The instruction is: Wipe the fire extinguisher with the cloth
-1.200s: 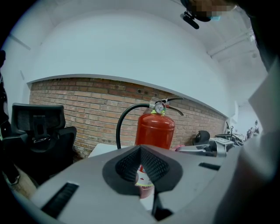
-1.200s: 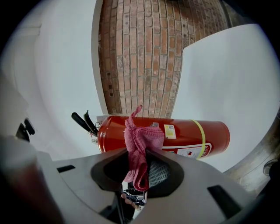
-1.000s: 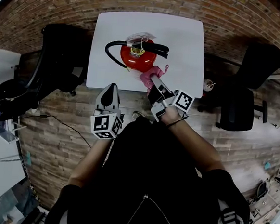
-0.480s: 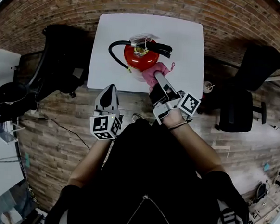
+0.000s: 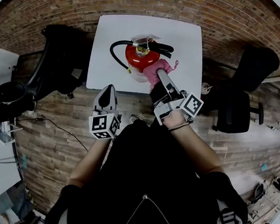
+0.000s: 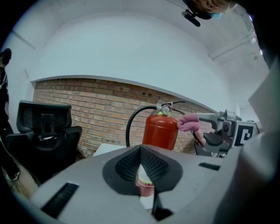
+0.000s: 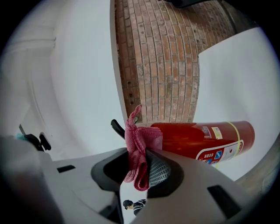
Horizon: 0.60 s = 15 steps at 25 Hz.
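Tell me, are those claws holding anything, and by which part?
The right gripper pinches the pink cloth by a bunched fold; the left gripper holds nothing.

— What kind of place is this?
— It looks like an office or a studio: black office chairs (image 5: 61, 62) stand beside a white table (image 5: 184, 40), with a brick wall (image 6: 92, 109) behind and a wooden plank floor (image 5: 55, 150).
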Motion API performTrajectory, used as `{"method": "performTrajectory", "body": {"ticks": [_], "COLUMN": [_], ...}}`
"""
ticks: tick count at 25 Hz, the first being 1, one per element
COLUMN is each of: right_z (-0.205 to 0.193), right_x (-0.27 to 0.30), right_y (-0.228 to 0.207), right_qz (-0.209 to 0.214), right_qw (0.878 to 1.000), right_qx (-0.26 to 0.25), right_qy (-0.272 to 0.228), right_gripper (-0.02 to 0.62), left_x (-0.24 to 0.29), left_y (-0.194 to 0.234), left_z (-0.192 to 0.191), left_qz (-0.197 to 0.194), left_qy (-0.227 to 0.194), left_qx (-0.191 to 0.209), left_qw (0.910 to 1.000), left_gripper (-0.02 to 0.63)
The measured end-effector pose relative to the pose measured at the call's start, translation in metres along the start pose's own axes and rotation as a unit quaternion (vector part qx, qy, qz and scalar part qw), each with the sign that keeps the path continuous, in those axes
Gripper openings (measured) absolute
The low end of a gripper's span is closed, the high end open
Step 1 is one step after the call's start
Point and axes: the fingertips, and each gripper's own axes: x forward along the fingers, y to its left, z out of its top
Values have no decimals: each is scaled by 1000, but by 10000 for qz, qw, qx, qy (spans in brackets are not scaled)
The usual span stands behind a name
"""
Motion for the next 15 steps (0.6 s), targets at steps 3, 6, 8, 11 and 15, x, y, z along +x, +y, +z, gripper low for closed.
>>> {"method": "performTrajectory", "body": {"ticks": [3,6,8,11,15], "right_z": [0,-4,-8,-20,-41], "right_x": [-4,-10,-19,-35,-53], "right_y": [6,15,12,-11,-63], "right_qz": [111,181,38,-430,-1206], "right_qw": [9999,9992,9953,9717,8687], "right_qx": [61,-286,-821,-1988,-4036], "right_qy": [-2,216,511,1202,2607], "right_gripper": [106,106,106,106,106], "left_x": [-2,-4,-6,-7,-7], "left_y": [2,6,10,14,15], "left_z": [1,2,1,-2,-8], "left_qz": [0,41,75,124,110], "left_qy": [-39,-62,-80,-71,-43], "left_qx": [-29,-59,-83,-126,-213], "left_qw": [10000,10000,9999,9998,9997], "left_gripper": [30,30,30,29,30]}}
